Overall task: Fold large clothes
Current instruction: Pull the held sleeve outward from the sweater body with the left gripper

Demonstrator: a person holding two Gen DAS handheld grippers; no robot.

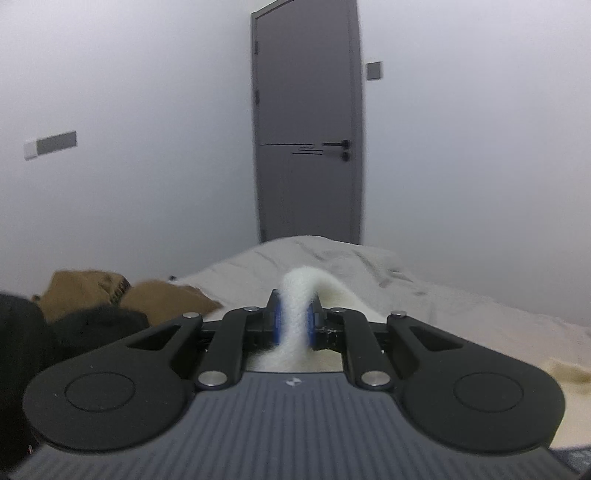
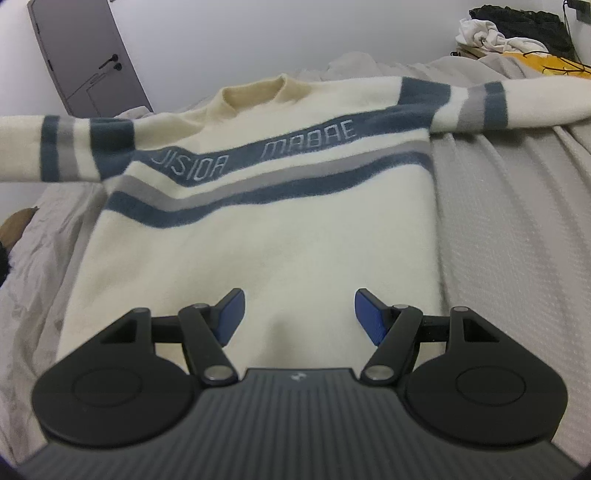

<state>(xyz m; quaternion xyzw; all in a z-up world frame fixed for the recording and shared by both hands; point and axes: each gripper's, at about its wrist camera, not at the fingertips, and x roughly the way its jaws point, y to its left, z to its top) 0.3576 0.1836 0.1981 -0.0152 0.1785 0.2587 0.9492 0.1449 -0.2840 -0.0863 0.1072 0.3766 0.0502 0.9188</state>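
Sweater flat on bed, centre of right view, sleeves out to both sides. Left tool pinched tight on cream sleeve cloth. Right tool wide open, holding nothing, over hem. Carry sleeve across chest, keep it smooth, no bunching.

A home bedroom: a bed under grey covers, a grey door, heaped clothes.
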